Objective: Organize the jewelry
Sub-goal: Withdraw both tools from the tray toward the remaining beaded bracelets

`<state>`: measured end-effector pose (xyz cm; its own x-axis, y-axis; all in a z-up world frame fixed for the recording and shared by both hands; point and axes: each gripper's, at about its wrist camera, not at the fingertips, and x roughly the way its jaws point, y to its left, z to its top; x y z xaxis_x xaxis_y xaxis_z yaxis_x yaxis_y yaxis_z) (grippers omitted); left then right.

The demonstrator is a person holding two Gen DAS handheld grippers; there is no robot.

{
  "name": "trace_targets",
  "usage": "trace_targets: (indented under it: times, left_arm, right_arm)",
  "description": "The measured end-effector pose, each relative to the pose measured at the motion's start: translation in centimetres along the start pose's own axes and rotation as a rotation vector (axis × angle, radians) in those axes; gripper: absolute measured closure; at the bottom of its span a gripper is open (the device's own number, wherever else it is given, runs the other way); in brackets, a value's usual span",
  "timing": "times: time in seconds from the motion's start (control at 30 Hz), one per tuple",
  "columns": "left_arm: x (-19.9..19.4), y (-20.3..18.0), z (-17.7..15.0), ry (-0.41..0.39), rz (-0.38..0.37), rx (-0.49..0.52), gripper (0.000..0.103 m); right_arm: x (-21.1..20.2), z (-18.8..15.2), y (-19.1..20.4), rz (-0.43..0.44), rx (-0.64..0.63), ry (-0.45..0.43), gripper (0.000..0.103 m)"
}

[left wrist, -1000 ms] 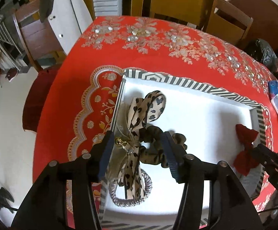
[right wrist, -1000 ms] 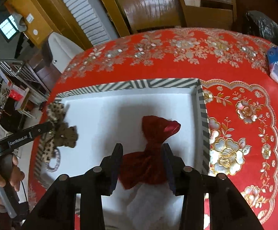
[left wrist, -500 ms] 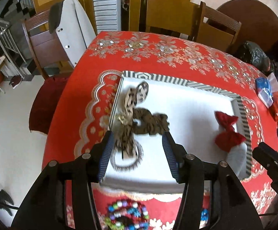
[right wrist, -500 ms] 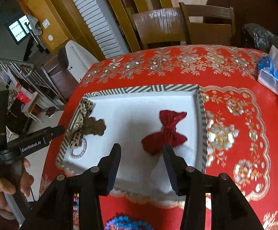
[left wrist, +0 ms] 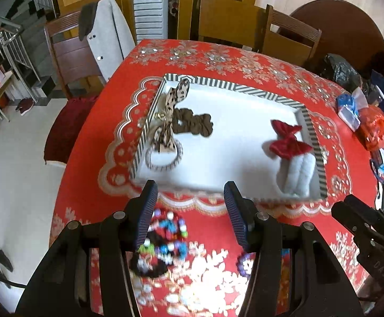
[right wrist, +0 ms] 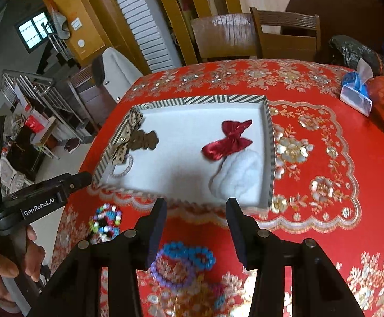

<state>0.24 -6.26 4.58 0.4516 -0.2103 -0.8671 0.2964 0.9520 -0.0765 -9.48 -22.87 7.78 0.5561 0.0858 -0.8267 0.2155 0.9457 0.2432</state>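
A red, gold-flowered tablecloth [right wrist: 324, 84] covers the table, and on it sits a white tray with a striped rim [left wrist: 266, 93]. The tray holds a leopard-print bow scrunchie [left wrist: 176, 105] over a silver bangle [left wrist: 164, 162] at its left end, and a red satin bow [right wrist: 227, 140] touching a white fluffy scrunchie [right wrist: 238, 175] at its right end.

Still loose on the cloth, nearer than the tray, lie a multicolour bead bracelet [left wrist: 167, 233] and a blue and purple bead bracelet [right wrist: 184, 262].

The left gripper [left wrist: 189, 212] hangs above the multicolour beads with its fingers wide apart and nothing between them. The right gripper [right wrist: 196, 228] hangs above the blue and purple beads, equally spread and empty.

The step in hand looks like collecting these bracelets. To do it well, each gripper should come straight down so that one finger lands inside the loop and one outside, pinching a single strand; beads are round and likely to roll out of a shallow pinch. Lift clear of the striped rim, then set each bracelet in the bare middle of the tray, apart from the bows.
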Motion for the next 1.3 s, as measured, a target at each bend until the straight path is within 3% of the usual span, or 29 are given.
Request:
trace_targets:
  times: [0.13, 0.27, 0.73, 1.3]
  left_arm:
    - [-1.8, -0.7, -1.8, -0.019, 0.014, 0.013, 0.051]
    - [-3.4, -0.9, -3.4, -0.038, 0.024, 0.016, 0.051]
    - [-6.8, -1.3, -7.8, -0.078, 0.039, -0.004, 0.051]
    - [-7.1, -1.4, -10.0, -0.076, 0.075, -0.013, 0.051]
  right_arm:
    - [-1.5, -1.4, 0.8, 0.004, -0.021, -0.005, 0.057]
    - [-2.6, -2.7, 1.6, 0.015, -0.038, -0.008, 0.047]
    - [-5.0, -6.1, 3.0, 0.034, -0.084, -0.010, 0.047]
    - [-5.3, -7.6, 2.4, 0.024, -0.089, 0.011, 0.047]
